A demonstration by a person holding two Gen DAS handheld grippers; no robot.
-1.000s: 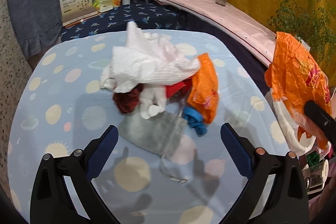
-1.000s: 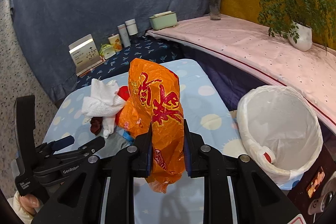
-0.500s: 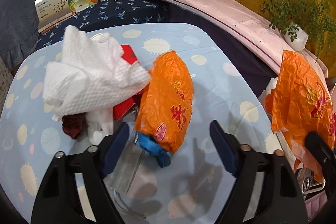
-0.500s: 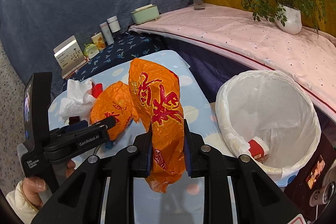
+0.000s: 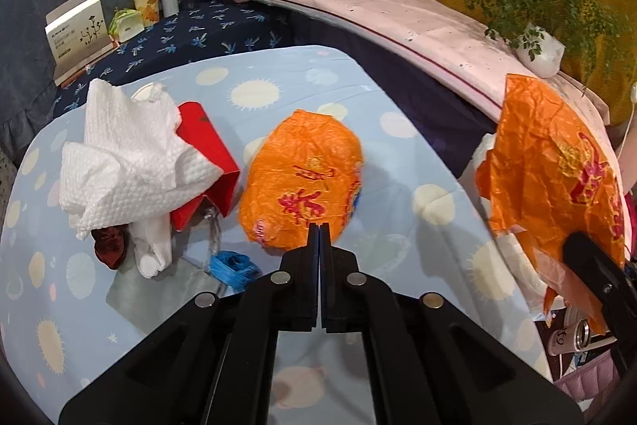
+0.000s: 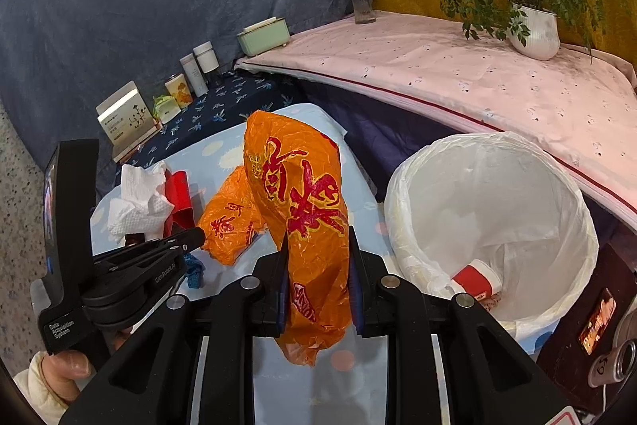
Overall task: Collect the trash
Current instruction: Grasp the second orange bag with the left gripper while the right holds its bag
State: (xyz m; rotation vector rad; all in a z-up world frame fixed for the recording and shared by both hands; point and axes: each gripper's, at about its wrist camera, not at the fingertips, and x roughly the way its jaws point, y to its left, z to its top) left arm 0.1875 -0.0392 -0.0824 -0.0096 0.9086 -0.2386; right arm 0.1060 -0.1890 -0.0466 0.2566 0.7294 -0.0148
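Orange crumpled wrapper [image 6: 314,237], clamped in right tool [image 6: 316,275], beside lined bin [image 6: 493,222]. Left tool [image 5: 319,232] pinched together on edge of second orange wrapper [image 5: 302,182], mid-worktop [image 5: 430,226]. Risk: thin film slips, drops short of bin.

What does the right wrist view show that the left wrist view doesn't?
Right wrist only: inside of the lined bin with a red cup, and the hand holding the left gripper.

Left wrist only: grey pouch and dark red scrap beside the tissue.

Both: the orange bag on the table nipped at its edge by the shut left gripper, the second orange bag clamped in the right gripper, the blue scrap.
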